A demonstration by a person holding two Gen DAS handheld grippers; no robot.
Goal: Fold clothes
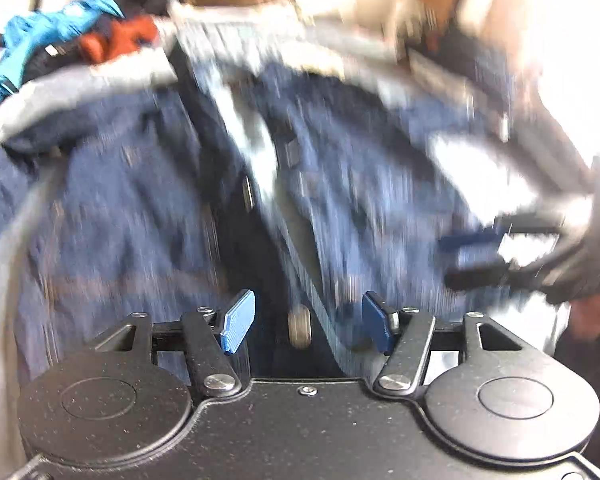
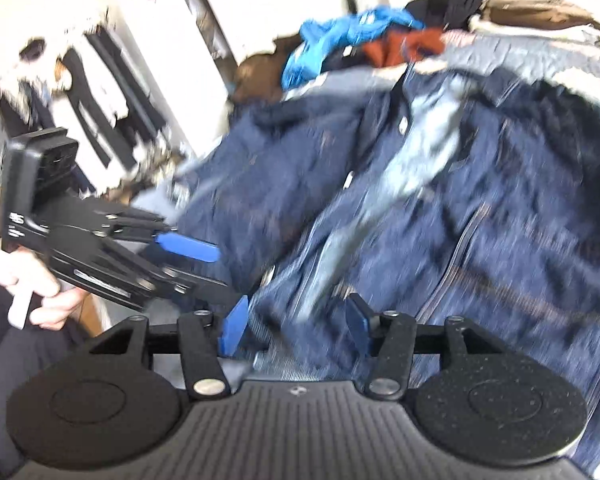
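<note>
**Denim jacket spread on a grey surface, both tongs open above its near hem**

The dark blue denim jacket [image 1: 148, 208] lies spread, front up, over a pale grey surface [image 1: 80, 84]; whether that is a desk or a bed cannot be told. Its placket with metal buttons runs from the collar toward the cameras, with a paler lining strip showing along the opening. The jacket covers most of the surface; bare grey shows only as a band past the collar and down the left side in the left wrist view. Beyond the far edge sits a pile of other clothes [image 2: 352, 36]: bright blue, rust-red, black and tan pieces. Both pictures are motion-blurred.

The left tongs [image 1: 308, 322] stand partly open over the placket near the hem, nothing pinched between the blue pads [image 1: 238, 322]. The right tongs [image 2: 296, 326] stand likewise partly open above the denim near the hem, grasping nothing. In the right wrist view the left tongs are gripped by a hand [image 2: 40, 288] beside the jacket's edge, with open floor and hanging clothes behind.
</note>
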